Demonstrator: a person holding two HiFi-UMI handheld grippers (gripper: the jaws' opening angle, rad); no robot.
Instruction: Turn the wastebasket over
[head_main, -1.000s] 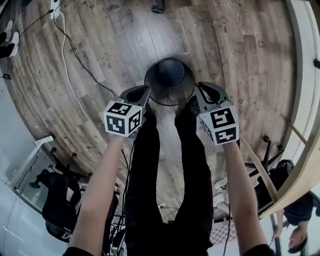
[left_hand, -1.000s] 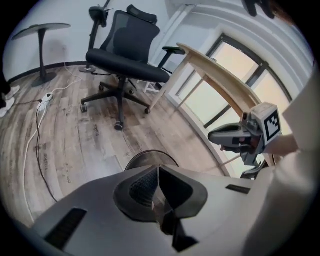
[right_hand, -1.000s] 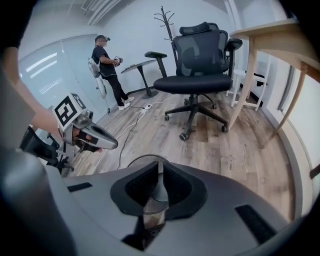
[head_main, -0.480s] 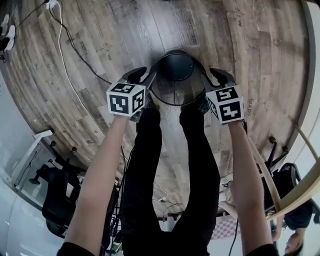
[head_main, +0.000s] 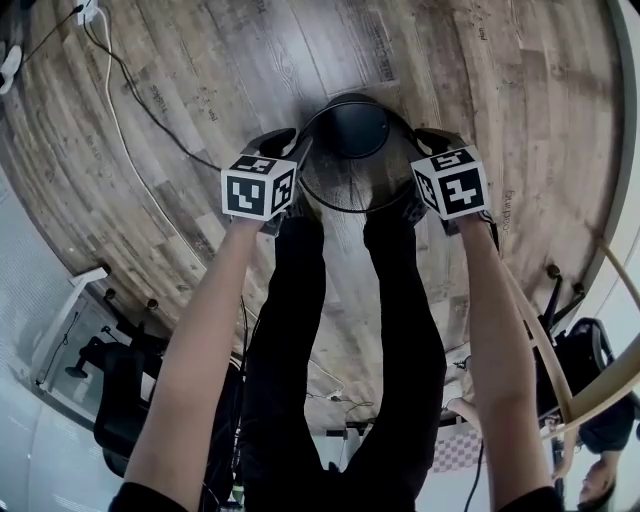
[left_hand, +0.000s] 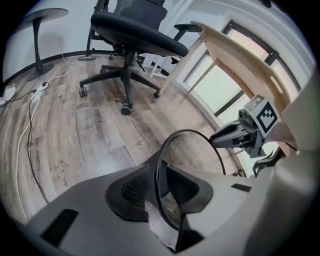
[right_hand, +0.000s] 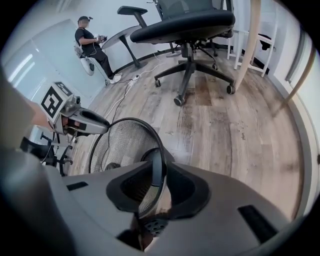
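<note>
There is one wastebasket and two grippers, the left gripper and the right gripper. One office chair and one person appear farther back.

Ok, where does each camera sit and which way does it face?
Head view: on the person's head, looking down at the wastebasket; forearms, legs, left gripper, right gripper show.
Left gripper view: on that gripper, looking along its jaws toward an office chair; right gripper opposite.
Right gripper view: on that gripper, facing the left gripper.
Shared: in both gripper views the jaws, just opened, straddle the wastebasket rim.
</note>
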